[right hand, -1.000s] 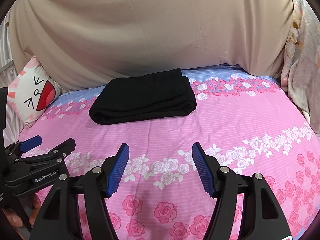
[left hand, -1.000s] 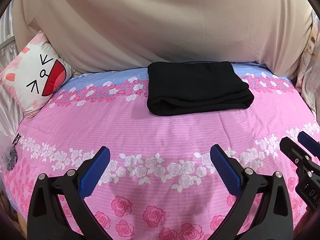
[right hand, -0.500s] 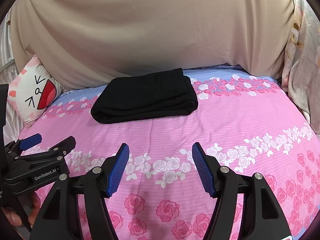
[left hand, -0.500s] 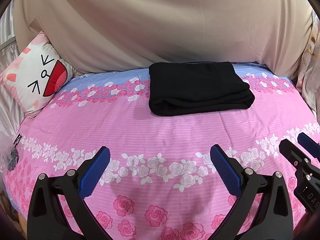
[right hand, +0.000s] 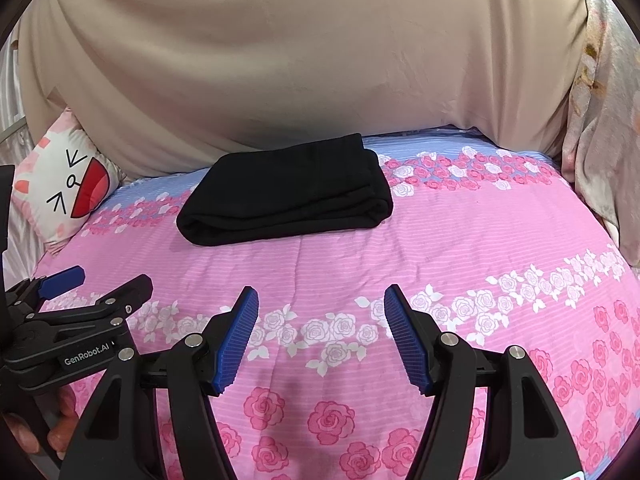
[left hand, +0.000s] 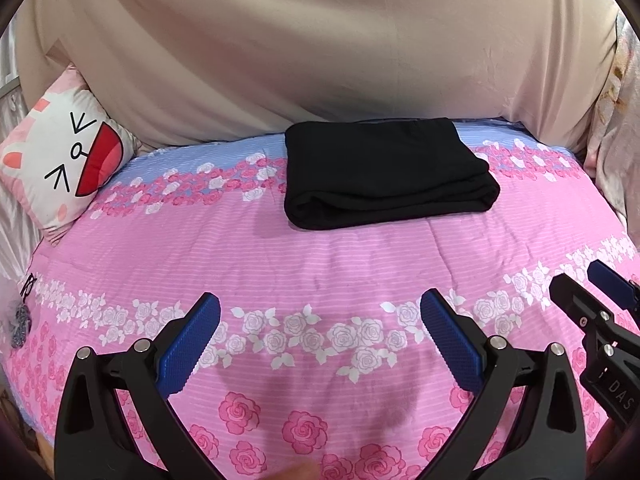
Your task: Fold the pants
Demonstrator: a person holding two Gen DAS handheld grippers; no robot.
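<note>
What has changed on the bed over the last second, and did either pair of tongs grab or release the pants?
Almost nothing. The folded black pants drift very slightly in both views, which suggests small camera motion, not a move of the cloth. Nothing was grabbed or released: the left tongs and right tongs stay open and empty over the pink rose-print bedspread. The white cat-face cushion is unchanged.

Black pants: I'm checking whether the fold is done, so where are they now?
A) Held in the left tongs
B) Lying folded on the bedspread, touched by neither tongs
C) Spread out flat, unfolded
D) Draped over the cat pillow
B: the black pants lie as a compact folded bundle on the bedspread, while the left tongs and right tongs are open, well short of them.
</note>
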